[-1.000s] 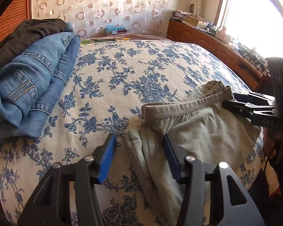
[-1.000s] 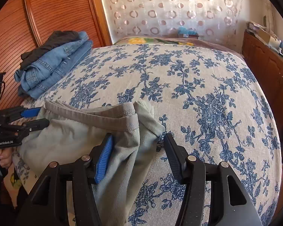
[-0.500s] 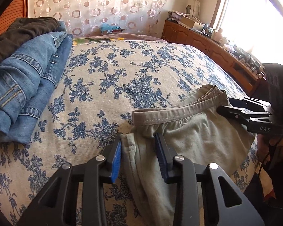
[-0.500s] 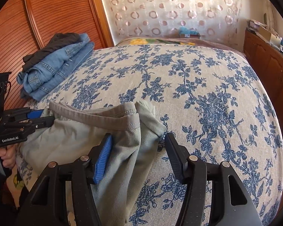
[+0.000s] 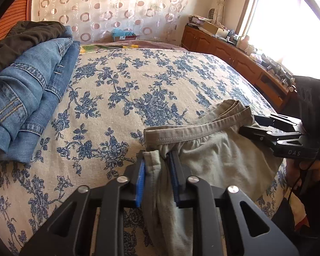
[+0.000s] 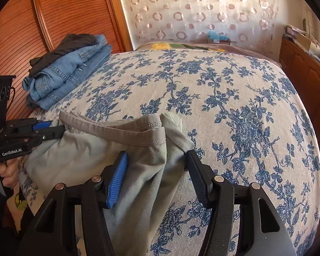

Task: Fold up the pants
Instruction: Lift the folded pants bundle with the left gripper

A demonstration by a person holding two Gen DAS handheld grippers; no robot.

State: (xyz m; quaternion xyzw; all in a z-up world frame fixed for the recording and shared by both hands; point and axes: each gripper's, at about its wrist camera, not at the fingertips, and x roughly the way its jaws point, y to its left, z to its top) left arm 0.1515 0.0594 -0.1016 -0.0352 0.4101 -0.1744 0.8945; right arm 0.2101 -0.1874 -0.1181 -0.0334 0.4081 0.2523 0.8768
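Grey-green pants (image 5: 211, 153) lie bunched at the near edge of the bed, waistband (image 5: 194, 133) facing the far side. My left gripper (image 5: 156, 166) is shut on the pants' left side edge. In the right wrist view the pants (image 6: 78, 149) spread leftward, and my right gripper (image 6: 157, 166) is open, its jaws astride the pants' right side edge below the waistband (image 6: 125, 131). The left gripper also shows in the right wrist view (image 6: 53, 128), and the right gripper in the left wrist view (image 5: 248, 125).
The bed has a cream cover with blue flowers (image 5: 138, 81). A stack of folded blue jeans (image 5: 29, 93) with a dark garment (image 5: 25, 40) on top sits at the bed's left. A wooden cabinet (image 5: 234, 53) with clutter runs along the right under a bright window.
My left gripper has closed from wide open onto the pants' left edge. My right gripper has stayed open around the right edge, hardly moving.
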